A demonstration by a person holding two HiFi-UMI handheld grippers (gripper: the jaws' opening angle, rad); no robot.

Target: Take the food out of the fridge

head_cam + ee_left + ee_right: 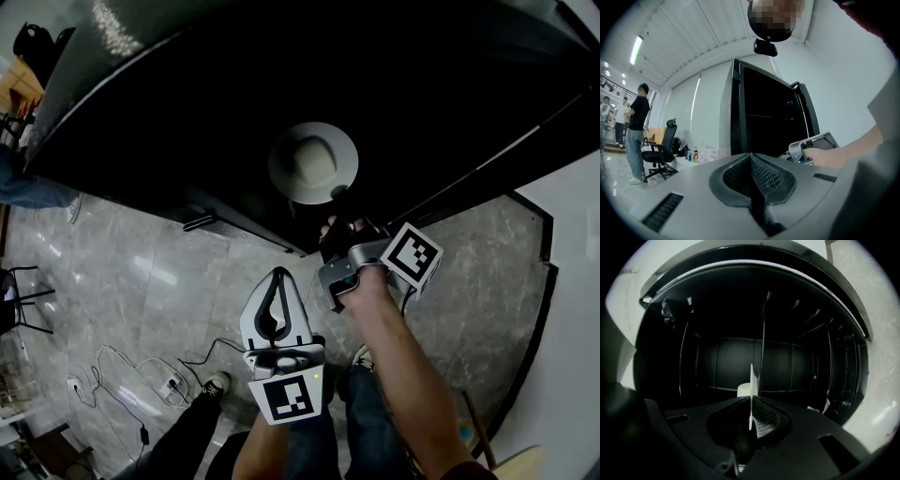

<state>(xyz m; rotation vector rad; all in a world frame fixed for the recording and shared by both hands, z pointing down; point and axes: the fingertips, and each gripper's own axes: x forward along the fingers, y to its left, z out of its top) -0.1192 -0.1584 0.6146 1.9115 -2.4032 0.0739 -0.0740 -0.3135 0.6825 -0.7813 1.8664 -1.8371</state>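
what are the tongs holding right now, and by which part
The right tongs are shut on the near rim of the white plate in the fridge. The left tongs are shut and hold nothing.

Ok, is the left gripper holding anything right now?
No, the left gripper has its jaws closed together with nothing between them.

My left gripper [278, 279] is a pale grey shell with black ribbed pads [765, 176] and slotted vents, and the cube [286, 398] at its six o'clock end bears a black-and-white square marker. My right gripper [339, 211] is black with a silver-grey handle block [342, 272] and its own marker cube [412, 255] at four o'clock. I wear blue jeans [375, 427] and a dark red sleeve [455, 469].
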